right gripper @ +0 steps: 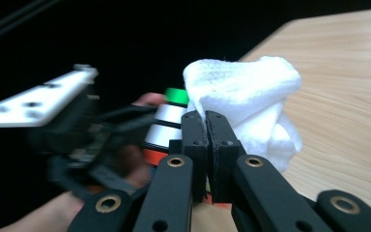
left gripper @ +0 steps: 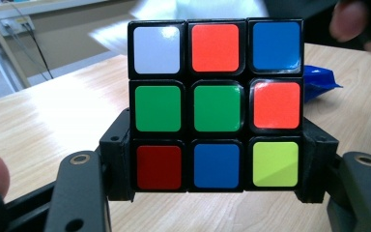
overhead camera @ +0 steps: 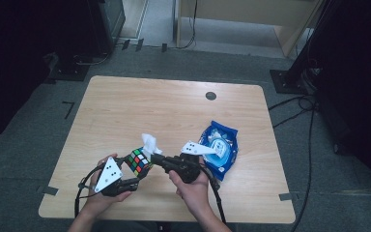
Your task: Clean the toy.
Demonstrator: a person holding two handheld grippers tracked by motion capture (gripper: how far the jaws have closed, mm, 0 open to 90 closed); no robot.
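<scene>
A scrambled Rubik's cube [left gripper: 216, 104] sits clamped between the jaws of my left gripper [left gripper: 216, 179], its face with white, red, blue, green and yellow stickers turned to the camera. In the high view the cube [overhead camera: 138, 161] is held just above the table's front part, with the left gripper [overhead camera: 134, 176] below and left of it. My right gripper [right gripper: 206, 140] is shut on a crumpled white wipe [right gripper: 246, 99]. In the high view the wipe [overhead camera: 150, 143] hangs at the tip of the right gripper [overhead camera: 154, 157], right beside the cube's upper right corner.
A blue pack of wipes [overhead camera: 218, 149] lies on the wooden table [overhead camera: 174, 111] to the right of the hands. A dark round grommet [overhead camera: 211, 95] sits near the table's far edge. Cables trail from both grippers over the front edge.
</scene>
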